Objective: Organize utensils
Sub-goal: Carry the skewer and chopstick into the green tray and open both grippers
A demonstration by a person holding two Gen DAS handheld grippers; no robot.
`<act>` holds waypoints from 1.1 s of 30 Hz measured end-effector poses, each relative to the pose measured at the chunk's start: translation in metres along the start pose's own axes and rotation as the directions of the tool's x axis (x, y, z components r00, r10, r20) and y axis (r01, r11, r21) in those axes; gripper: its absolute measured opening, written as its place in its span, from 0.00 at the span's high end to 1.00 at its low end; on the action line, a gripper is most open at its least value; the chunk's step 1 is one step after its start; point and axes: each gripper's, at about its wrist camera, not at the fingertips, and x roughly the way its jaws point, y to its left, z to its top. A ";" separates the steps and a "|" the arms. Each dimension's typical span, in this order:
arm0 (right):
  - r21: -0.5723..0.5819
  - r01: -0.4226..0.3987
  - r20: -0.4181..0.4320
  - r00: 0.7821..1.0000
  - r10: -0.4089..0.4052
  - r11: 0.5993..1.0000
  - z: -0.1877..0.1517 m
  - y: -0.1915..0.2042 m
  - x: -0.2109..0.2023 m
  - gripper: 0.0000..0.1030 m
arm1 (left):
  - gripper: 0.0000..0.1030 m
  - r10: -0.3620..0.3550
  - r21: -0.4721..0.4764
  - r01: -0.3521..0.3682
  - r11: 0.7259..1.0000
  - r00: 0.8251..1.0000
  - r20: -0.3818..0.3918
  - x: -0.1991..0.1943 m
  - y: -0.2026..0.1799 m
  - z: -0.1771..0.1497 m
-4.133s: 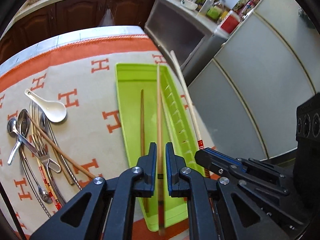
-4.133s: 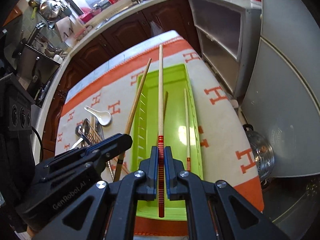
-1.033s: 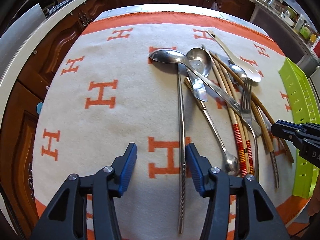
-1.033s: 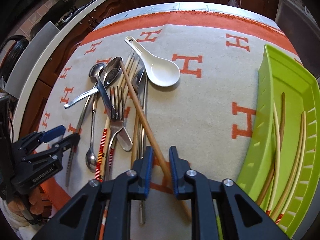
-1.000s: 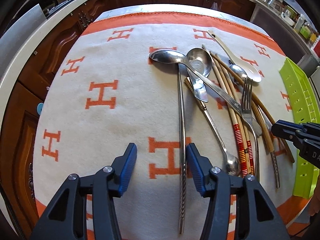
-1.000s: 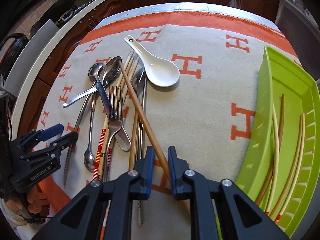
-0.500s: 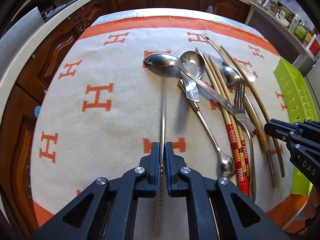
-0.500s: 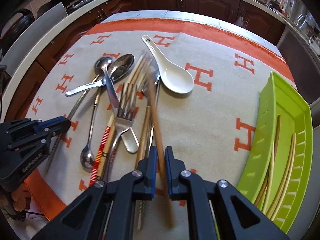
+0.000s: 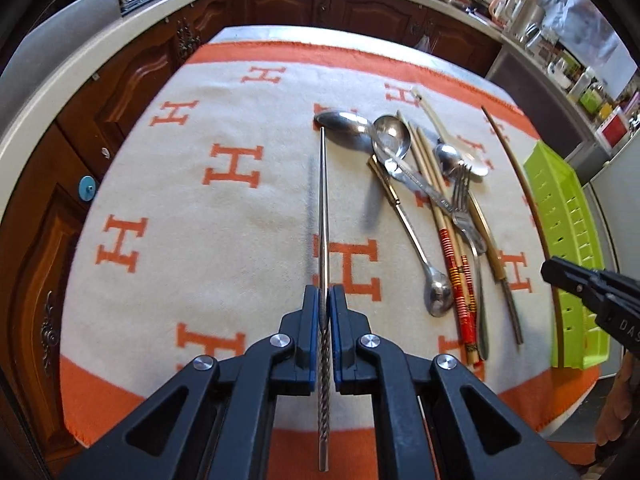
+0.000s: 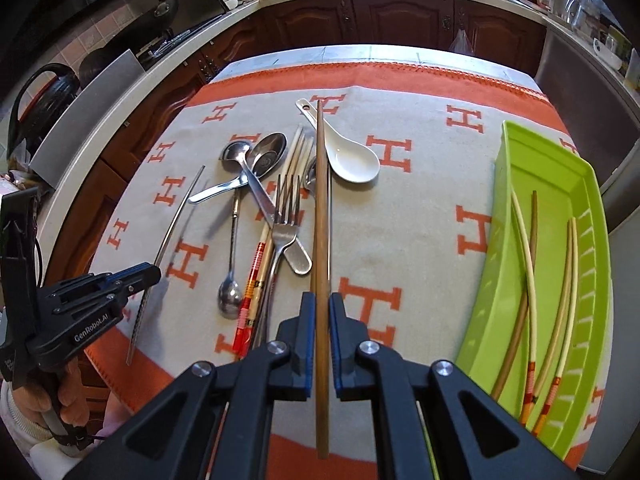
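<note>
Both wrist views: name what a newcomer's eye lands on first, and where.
Each gripper's jaws are shut on one chopstick: the left gripper on a metal chopstick, the right gripper on a wooden chopstick. Mid-cloth lies a tangle of spoons, a fork and chopsticks; at the right edge a green tray holds four chopsticks.

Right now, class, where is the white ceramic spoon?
In the right wrist view the white ceramic spoon lies on the blanket at the far right edge of the utensil pile, left of the green tray, beside the fork.
</note>
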 end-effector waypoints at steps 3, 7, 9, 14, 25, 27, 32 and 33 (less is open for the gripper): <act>0.029 -0.032 0.012 0.999 0.032 0.999 -0.006 -0.002 -0.008 0.94 | 0.97 -0.013 0.016 0.013 1.000 0.999 0.032 -0.017 -0.003 -0.003; 0.058 -0.052 0.019 0.999 0.051 0.997 -0.008 -0.005 -0.018 0.94 | 0.97 -0.031 0.056 0.027 0.998 0.996 0.079 -0.039 -0.013 0.003; 0.084 -0.066 0.040 0.997 0.062 0.994 -0.007 -0.010 -0.026 0.94 | 0.97 -0.063 0.063 0.057 0.996 0.994 0.091 -0.049 -0.020 0.009; 0.163 -0.082 0.096 0.993 0.066 0.983 -0.008 -0.029 -0.054 0.94 | 0.97 -0.139 0.127 0.123 0.984 0.982 0.128 -0.072 -0.048 0.024; 0.309 -0.007 0.200 0.978 -0.058 0.951 -0.009 -0.094 -0.105 0.94 | 0.97 -0.334 0.280 0.302 0.911 0.940 0.075 -0.081 -0.163 0.064; 0.337 0.003 0.208 0.975 -0.077 0.942 -0.010 -0.107 -0.110 0.94 | 0.97 -0.364 0.298 0.334 0.894 0.930 0.049 -0.075 -0.189 0.068; 0.372 0.031 0.192 0.975 -0.109 0.928 -0.010 -0.126 -0.107 0.94 | 0.97 -0.384 0.323 0.376 0.869 0.922 -0.040 -0.046 -0.236 0.064; 0.373 0.039 0.180 0.977 -0.114 0.927 -0.011 -0.129 -0.103 0.94 | 0.97 -0.382 0.325 0.378 0.867 0.922 -0.053 -0.039 -0.241 0.062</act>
